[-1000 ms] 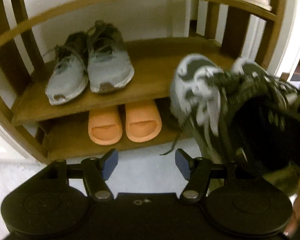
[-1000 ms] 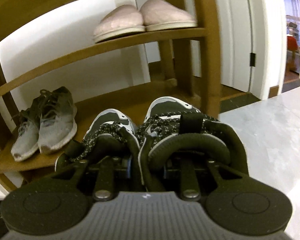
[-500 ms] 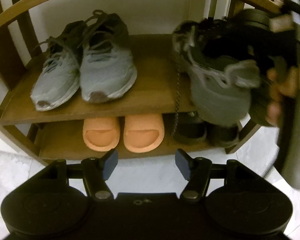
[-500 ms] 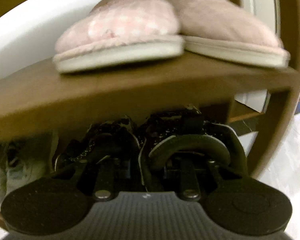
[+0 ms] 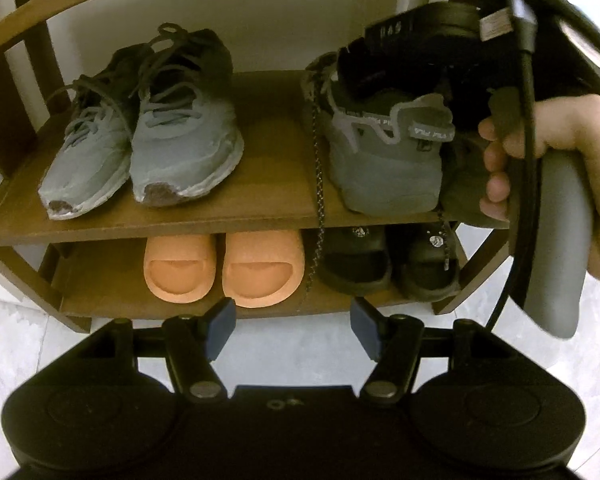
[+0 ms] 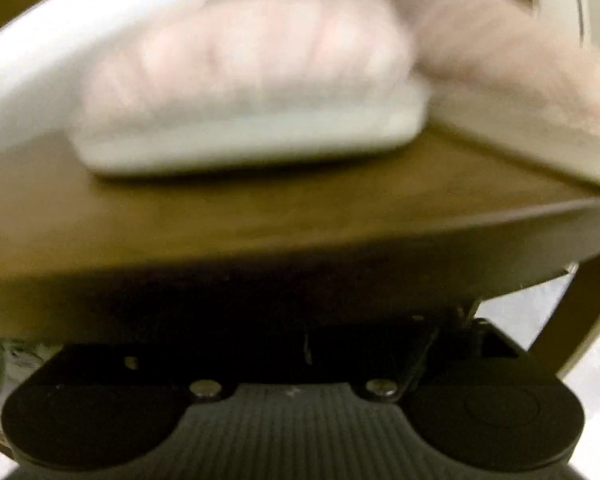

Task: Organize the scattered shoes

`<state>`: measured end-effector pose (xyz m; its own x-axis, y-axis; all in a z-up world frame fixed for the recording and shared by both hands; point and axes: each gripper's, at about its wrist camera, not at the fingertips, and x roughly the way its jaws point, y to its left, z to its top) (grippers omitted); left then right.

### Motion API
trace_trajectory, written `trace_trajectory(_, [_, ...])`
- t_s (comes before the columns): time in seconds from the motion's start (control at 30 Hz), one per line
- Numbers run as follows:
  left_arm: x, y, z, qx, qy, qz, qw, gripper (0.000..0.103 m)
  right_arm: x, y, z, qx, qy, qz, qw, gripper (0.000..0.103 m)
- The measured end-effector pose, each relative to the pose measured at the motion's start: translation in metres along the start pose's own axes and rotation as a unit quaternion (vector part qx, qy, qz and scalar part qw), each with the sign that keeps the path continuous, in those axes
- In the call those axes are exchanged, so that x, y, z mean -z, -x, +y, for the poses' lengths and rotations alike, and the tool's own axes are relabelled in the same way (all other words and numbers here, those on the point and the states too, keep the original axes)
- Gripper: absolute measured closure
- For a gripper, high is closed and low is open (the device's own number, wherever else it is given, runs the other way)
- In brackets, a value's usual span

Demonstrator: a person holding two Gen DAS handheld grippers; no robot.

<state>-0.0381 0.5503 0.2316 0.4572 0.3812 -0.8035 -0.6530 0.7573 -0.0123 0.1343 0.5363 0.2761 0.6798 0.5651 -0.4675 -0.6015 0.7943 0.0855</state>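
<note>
Wooden shoe rack (image 5: 260,204) against a white wall, pale floor below. Right view blurred, filled by pink slippers (image 6: 252,92) on the upper shelf; own fingers lost in shadow underneath. Grey-black sneakers (image 5: 384,148) now set on the middle shelf's right side, airborne a second ago; far one half hidden. Right tongs (image 5: 404,60) above their collars, opening, pads off. Left tongs (image 5: 292,320) apart, empty, before the orange slides (image 5: 224,268). Grey-blue sneakers (image 5: 148,128) at left.
</note>
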Motion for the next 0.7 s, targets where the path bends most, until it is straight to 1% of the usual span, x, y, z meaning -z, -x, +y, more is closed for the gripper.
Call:
trace_trajectory(0.07, [0.002, 0.008, 0.001, 0.003, 0.003, -0.005, 1.0000, 0.040, 0.003, 0.016, 0.003, -0.001, 0.020, -0.026, 0.999, 0.014])
trace_trajectory(0.13, [0.006, 0.021, 0.003, 0.004, 0.008, -0.014, 0.9999, 0.040, 0.008, 0.031, 0.005, -0.001, 0.041, -0.034, 0.999, 0.014])
trace_trajectory(0.17, [0.010, 0.030, 0.004, 0.005, 0.012, -0.020, 0.9997, 0.040, 0.014, 0.043, 0.005, 0.003, 0.052, -0.038, 0.998, 0.012])
trace_trajectory(0.27, [0.020, 0.045, 0.008, 0.006, 0.022, -0.031, 0.9993, 0.040, 0.036, 0.076, -0.002, 0.006, 0.055, -0.044, 0.998, 0.011])
trace_trajectory(0.37, [0.040, 0.066, 0.010, -0.006, 0.019, -0.040, 0.9990, 0.040, 0.063, 0.111, -0.009, 0.013, 0.066, -0.046, 0.997, 0.009])
trace_trajectory(0.43, [0.056, 0.080, 0.008, -0.026, 0.008, -0.045, 0.9986, 0.040, 0.076, 0.130, -0.013, 0.021, 0.077, -0.037, 0.996, 0.009])
trace_trajectory(0.47, [0.060, 0.084, 0.008, -0.029, 0.006, -0.047, 0.9985, 0.040, 0.082, 0.140, -0.016, 0.024, 0.082, -0.030, 0.996, 0.009])
trace_trajectory(0.53, [0.074, 0.102, 0.008, -0.021, -0.001, -0.047, 0.9987, 0.040, 0.097, 0.166, -0.022, 0.021, 0.086, -0.010, 0.996, 0.008])
trace_trajectory(0.57, [0.076, 0.106, 0.009, -0.018, -0.001, -0.046, 0.9988, 0.040, 0.103, 0.180, -0.026, 0.020, 0.086, 0.002, 0.996, 0.008])
trace_trajectory(0.6, [0.084, 0.117, 0.010, -0.009, 0.000, -0.043, 0.9990, 0.040, 0.107, 0.195, -0.032, 0.020, 0.084, 0.015, 0.996, 0.008])
trace_trajectory(0.7, [0.097, 0.138, 0.012, -0.005, 0.005, -0.043, 0.9990, 0.040, 0.128, 0.229, -0.049, 0.029, 0.061, 0.057, 0.996, 0.008])
